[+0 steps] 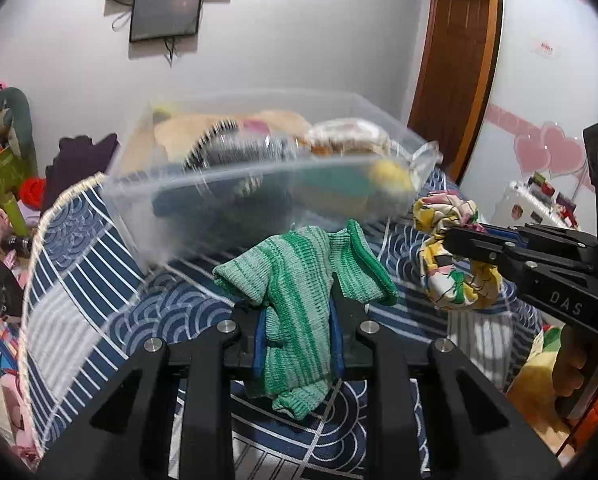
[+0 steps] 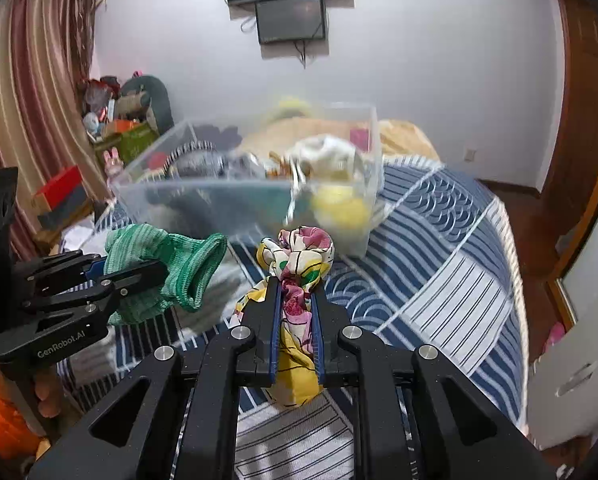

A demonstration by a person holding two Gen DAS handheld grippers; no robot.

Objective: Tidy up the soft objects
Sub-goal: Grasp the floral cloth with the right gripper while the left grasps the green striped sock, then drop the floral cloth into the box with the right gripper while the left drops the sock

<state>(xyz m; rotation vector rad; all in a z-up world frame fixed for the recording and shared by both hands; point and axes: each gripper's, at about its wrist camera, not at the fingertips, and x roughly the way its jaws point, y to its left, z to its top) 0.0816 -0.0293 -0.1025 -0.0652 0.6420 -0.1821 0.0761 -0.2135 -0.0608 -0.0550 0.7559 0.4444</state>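
Left wrist view: left gripper [image 1: 297,304] is clenching a green ribbed knit sock [image 1: 299,300], which is draping over both fingers; the clear plastic storage bin [image 1: 235,184] is lying directly ahead on the blue wave-patterned bedspread [image 1: 99,264]. Right wrist view: right gripper [image 2: 297,300] is pinching a yellow-and-pink floral fabric bundle [image 2: 299,260], the bin [image 2: 203,196] sitting ahead and slightly leftward, seemingly about equally near both grippers.

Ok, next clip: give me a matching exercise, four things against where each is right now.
Things:
1. green knitted sock
2. yellow floral fabric scrunchie
3. clear plastic storage bin
4. black wall-mounted screen

Places:
A. on the blue patterned bedspread
B. clamped in the right gripper
C. on the white wall
D. clamped in the left gripper

Pairs: 1-D, 2-B, 3-A, 4-C
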